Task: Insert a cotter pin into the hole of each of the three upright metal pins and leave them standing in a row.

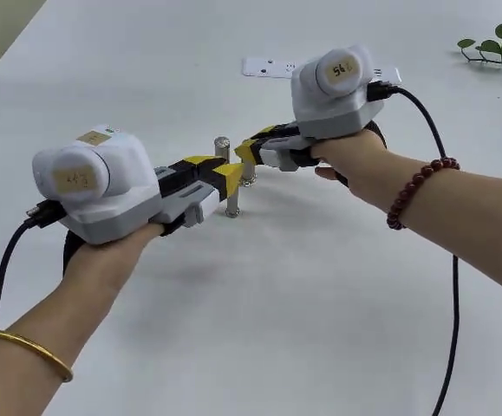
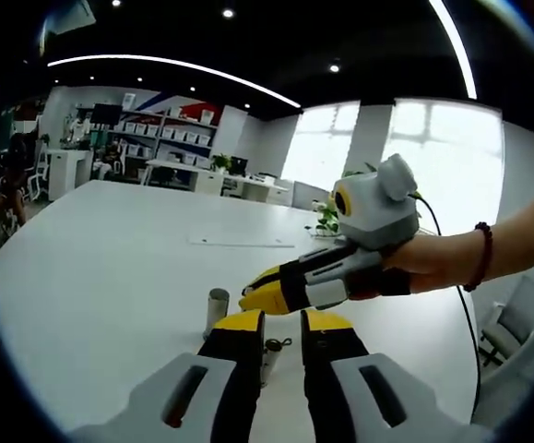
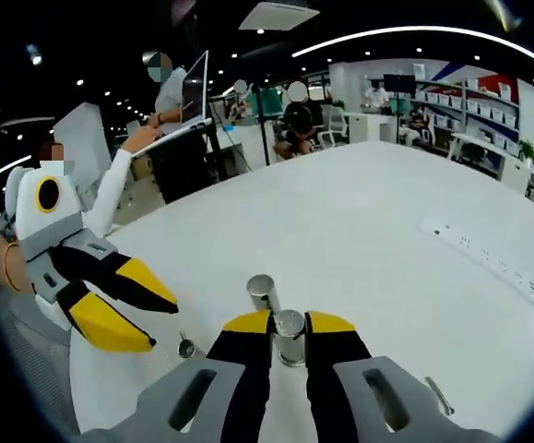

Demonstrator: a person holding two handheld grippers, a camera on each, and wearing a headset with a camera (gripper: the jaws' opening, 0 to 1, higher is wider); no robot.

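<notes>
Between the tips of my right claw (image 3: 290, 323) I am pinching the first metal pin (image 3: 290, 343). The jaws are drawn in narrow and seem to be pressing on both sides of its head. I am gripping it high up, I judge, so that it is standing firm on the surface (image 1: 320, 303) while its cross-hole is being worked on. Just beyond this claw the second metal pin (image 3: 262, 291) is standing upright and free, near the first but not touching it.

Off to the left of my right claw, the third metal pin (image 3: 185, 348) is standing just past the tips of my left claw (image 2: 283, 323). From that claw's own view, this pin is sitting low in the gap ahead of the jaws, with a small wire loop (image 2: 278, 344) at its top, which I am taking for a cotter pin. The left jaws are standing narrowly apart. I cannot tell whether they are touching the loop or only nearing it. I am bringing both claws in nose to nose, left from one side and right from the other, presumably so that one is steadying while the other is feeding wire.

To the right of my right claw a thin metal sliver (image 3: 439, 395) is lying flat, perhaps a spare cotter pin. The three pins are forming a loose row, and I judge the task partly done at best.
</notes>
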